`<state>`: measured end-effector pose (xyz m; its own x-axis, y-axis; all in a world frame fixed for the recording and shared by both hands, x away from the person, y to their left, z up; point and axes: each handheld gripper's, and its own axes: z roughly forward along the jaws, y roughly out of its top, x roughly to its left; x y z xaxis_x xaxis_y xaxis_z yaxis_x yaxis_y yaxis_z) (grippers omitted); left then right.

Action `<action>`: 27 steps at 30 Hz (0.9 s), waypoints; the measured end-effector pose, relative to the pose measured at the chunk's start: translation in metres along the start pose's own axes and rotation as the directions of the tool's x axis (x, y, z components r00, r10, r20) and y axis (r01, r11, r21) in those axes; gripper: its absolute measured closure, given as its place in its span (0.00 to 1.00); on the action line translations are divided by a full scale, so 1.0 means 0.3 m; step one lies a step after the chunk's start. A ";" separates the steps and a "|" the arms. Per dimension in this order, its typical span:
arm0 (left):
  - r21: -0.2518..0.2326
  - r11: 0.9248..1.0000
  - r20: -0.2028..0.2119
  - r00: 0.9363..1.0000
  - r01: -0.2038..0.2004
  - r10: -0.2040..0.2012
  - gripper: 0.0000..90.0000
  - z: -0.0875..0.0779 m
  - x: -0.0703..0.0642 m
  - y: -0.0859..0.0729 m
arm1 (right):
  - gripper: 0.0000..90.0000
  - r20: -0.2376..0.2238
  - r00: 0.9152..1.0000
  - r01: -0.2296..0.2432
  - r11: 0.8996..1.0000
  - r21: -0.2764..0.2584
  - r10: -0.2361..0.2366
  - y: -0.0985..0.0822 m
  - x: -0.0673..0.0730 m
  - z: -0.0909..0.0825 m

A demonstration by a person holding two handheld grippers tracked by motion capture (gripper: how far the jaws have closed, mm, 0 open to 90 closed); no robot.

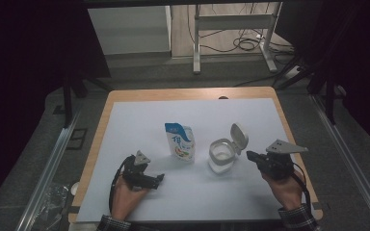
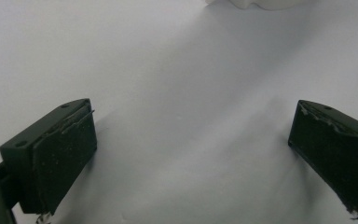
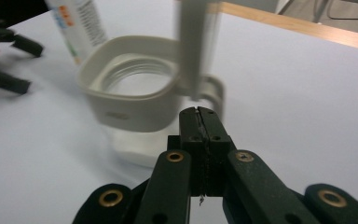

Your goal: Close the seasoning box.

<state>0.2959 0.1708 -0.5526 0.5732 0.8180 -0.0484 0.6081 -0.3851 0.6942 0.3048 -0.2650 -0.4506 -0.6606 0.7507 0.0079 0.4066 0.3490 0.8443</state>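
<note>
Just ahead of right gripper [image 3: 200, 112]: open-lidded container [image 3: 135, 93] | jaws closed, empty

Pouch [image 1: 179, 142] stood upright on worktop [image 1: 139, 115], centre. Open-lidded container [image 1: 223, 155] placed just right of pouch, lid [image 1: 239, 136] raised at far-right side. Left gripper [image 1: 158, 180] positioned before pouch, slightly left. Right gripper [image 1: 250, 156] positioned just right of container, apart from it.
</note>
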 end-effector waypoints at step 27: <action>-0.003 1.000 0.000 1.000 0.004 -0.004 0.01 0.001 -0.001 0.000 | 0.99 -0.038 0.999 -0.034 0.997 -0.063 0.032 0.080 -0.037 0.063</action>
<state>0.2958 0.1705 -0.5528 0.5707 0.8196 -0.0505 0.6086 -0.3809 0.6961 0.3337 -0.2544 -0.4405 -0.6707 0.7396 0.0553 0.3883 0.2867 0.8758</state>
